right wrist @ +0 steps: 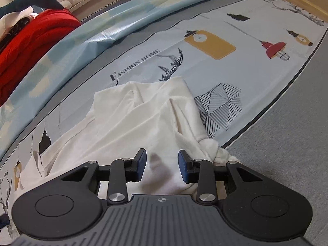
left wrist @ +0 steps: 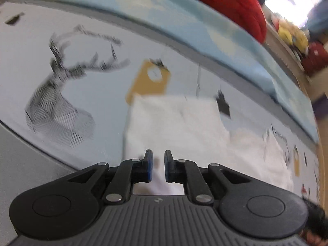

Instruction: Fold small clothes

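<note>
The right gripper (right wrist: 162,168) hovers low over the near part of a white garment (right wrist: 143,119), its jaws well apart with nothing between them but cloth lying below, marked by a dark smudge that may be a shadow or a stain. The left gripper (left wrist: 158,165) hangs over the same white garment (left wrist: 176,123), its jaws parted by a narrow gap and gripping nothing that can be seen; that view is blurred, so whether they touch the cloth cannot be told. From the left the garment shows a flat, squared-off far edge, which suggests one part is already laid over neatly. From the right it looks less settled: ridges and creases run through the middle, a flap stands up at the far end, and a twisted, knot-like bunch (right wrist: 213,149) sits just beside the right jaw at the garment's near right corner. The cloth lies on a pale printed sheet (right wrist: 256,65) with deer, lamp and lettering motifs, over a grey surface (right wrist: 287,153). A red blanket (right wrist: 30,47) lies well apart at the far side. By this showing the folding is begun, not finished: the bunched corner wants smoothing and further folds remain.
</note>
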